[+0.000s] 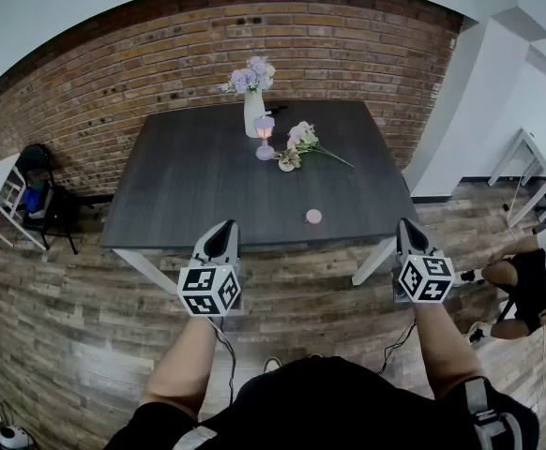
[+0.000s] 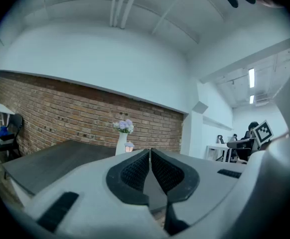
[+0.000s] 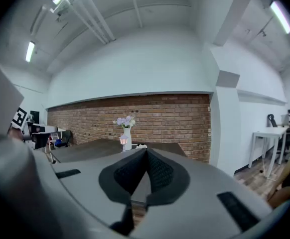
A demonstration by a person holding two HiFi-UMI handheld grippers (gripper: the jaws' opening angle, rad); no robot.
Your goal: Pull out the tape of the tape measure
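Observation:
A small round pink tape measure (image 1: 313, 217) lies on the dark table (image 1: 198, 186) close to its near edge, right of the middle. My left gripper (image 1: 221, 229) hovers at the near edge, left of the tape measure, jaws closed with nothing between them. My right gripper (image 1: 407, 225) hangs off the table's near right corner, also shut and empty. In the left gripper view the left gripper (image 2: 150, 151) has its pads touching at the tips. The right gripper (image 3: 146, 151) looks the same in its own view. Neither gripper view shows the tape measure.
A white vase of purple flowers (image 1: 253, 92), a small pink lantern (image 1: 265, 139) and a loose flower sprig (image 1: 303, 143) stand at the table's far middle. A brick wall (image 1: 160, 54) lies behind. A seated person (image 1: 526, 284) is at the right, a chair (image 1: 43, 190) at the left.

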